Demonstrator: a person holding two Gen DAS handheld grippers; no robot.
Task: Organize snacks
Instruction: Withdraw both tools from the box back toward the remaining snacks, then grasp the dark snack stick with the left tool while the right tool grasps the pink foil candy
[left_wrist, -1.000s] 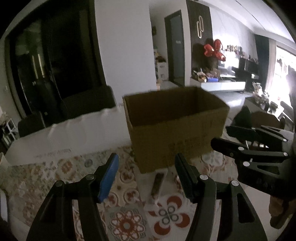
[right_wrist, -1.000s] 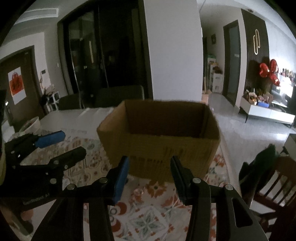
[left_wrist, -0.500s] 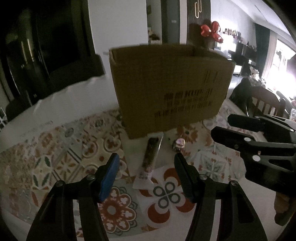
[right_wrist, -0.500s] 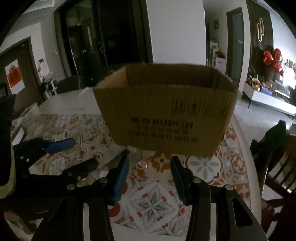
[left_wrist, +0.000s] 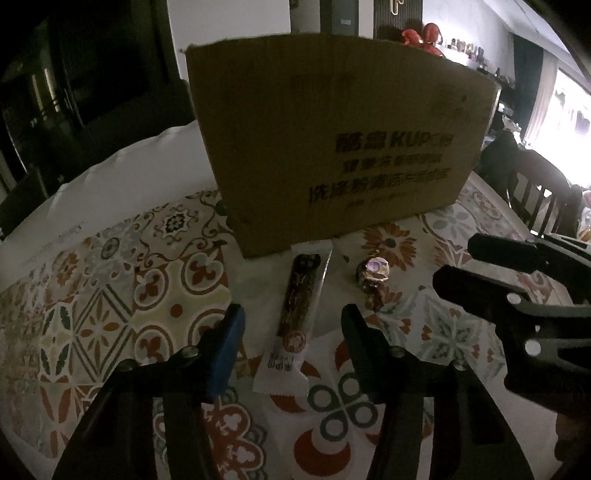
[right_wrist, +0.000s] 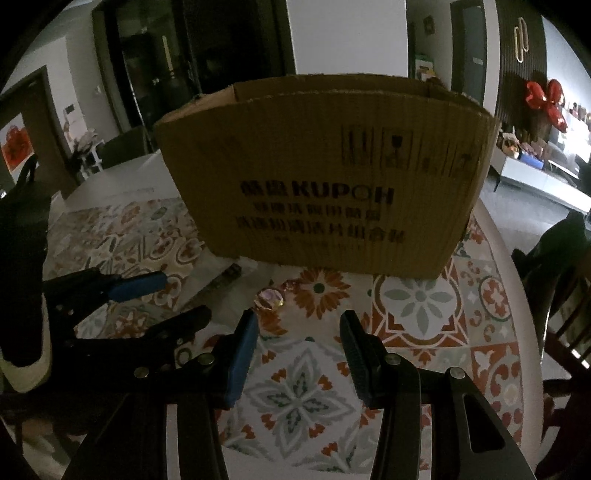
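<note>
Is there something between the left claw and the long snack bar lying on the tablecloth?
Nothing visible. The left claw is above the snack bar, its jaws closing with the bar's near end between them, not yet pressed. The wrapped candy lies to its right, apart.

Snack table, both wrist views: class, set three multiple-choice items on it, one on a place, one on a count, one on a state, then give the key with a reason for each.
1. Where does the long snack bar lie?
A. inside the cardboard box
B. on the patterned cloth in front of the box
C. on a chair

2. How many snacks lie on the cloth in front of the cardboard box?
A. two
B. four
C. none

3. What do the left tongs hold?
A. the round wrapped candy
B. the box's edge
C. nothing

Key: B, the bar lies flat on the cloth just below the box's front wall. A, only the bar and the round wrapped candy show. C, the closing pads straddle the bar without touching it.
</note>
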